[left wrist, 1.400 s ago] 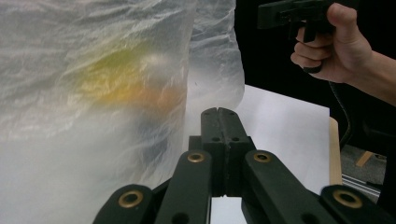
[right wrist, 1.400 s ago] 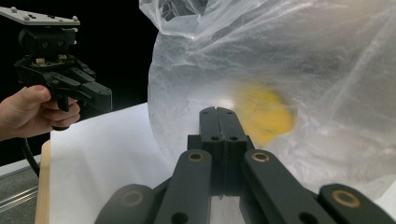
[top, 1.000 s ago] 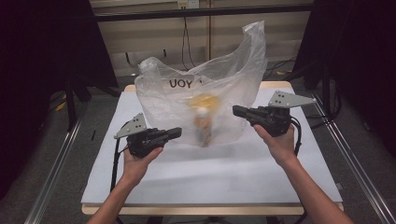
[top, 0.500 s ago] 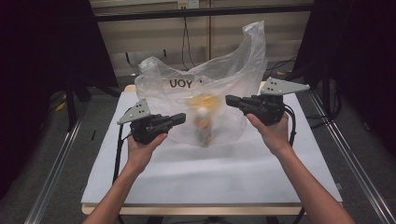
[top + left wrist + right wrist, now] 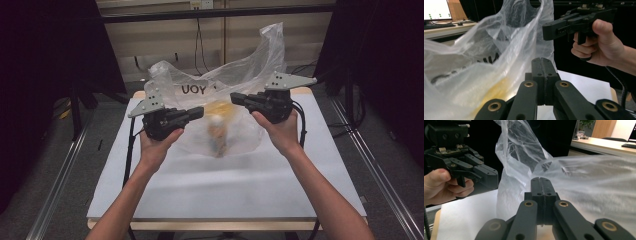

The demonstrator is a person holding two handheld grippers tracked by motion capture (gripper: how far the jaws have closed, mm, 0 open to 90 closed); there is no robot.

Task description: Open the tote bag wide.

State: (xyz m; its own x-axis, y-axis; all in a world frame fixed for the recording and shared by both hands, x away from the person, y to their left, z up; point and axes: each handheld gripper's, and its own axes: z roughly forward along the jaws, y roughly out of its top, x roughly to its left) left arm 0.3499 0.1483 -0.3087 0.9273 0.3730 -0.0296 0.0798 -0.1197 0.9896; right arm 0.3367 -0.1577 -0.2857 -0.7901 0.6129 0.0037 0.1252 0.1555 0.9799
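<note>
A clear plastic bag with dark letters stands at the back middle of the white table; yellowish goods show through it. My left gripper hovers at the bag's left flank, jaws pressed together on nothing. My right gripper hovers at the bag's upper right, tips toward the left one, also shut and empty. In the left gripper view, shut jaws point past the bag at the right gripper. In the right gripper view, shut jaws face the bag, with the left gripper at upper left.
The white table's front half lies bare under my forearms. Metal rails run along both sides of the table. Cables hang on the wall behind the bag, and dark curtains stand to the left and right.
Both hands have risen and moved farther from the person, toward the bag's upper part. The two gripper tips have come closer together. The bag has stayed in place.
</note>
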